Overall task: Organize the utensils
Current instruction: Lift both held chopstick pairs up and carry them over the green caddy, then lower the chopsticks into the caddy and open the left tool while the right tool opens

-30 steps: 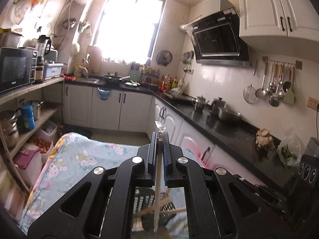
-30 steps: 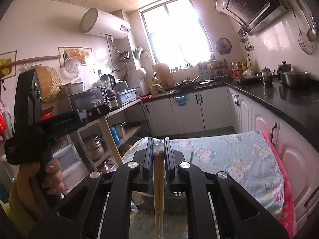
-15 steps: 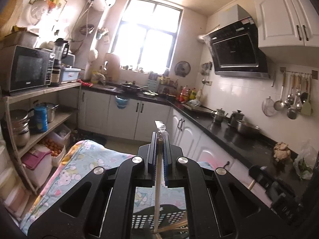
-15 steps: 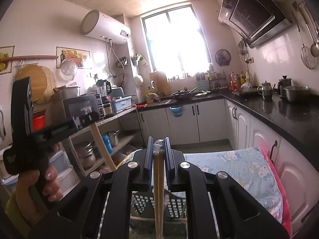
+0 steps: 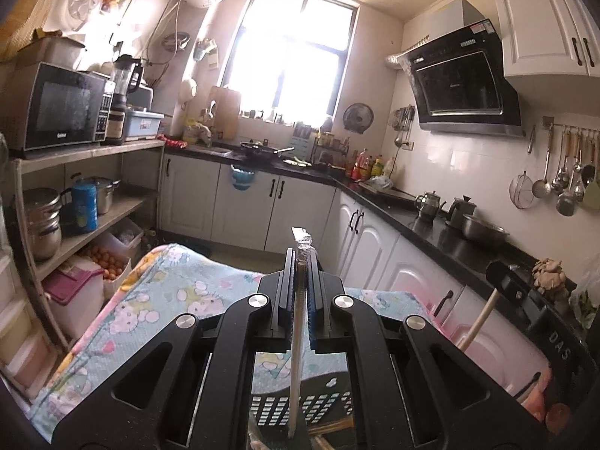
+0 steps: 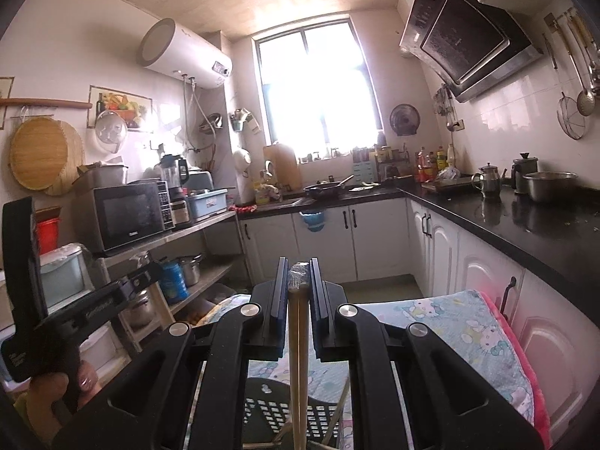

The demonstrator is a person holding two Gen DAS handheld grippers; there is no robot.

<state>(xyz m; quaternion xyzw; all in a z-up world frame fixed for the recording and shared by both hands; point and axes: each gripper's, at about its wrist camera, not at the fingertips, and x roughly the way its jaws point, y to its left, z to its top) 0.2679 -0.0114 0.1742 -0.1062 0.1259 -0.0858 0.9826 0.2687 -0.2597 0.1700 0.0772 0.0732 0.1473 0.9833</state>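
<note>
Black perforated basket [image 5: 300,408] sits below, on patterned cloth [image 5: 180,300].

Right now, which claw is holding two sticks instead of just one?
The right claw. It pinches a pair of wooden chopsticks side by side, while the left claw grips only one thin pale utensil handle.

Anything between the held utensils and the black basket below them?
Nothing visible. The left tool holds a thin utensil and the right tool holds chopsticks, both hanging straight toward the perforated basket.
</note>
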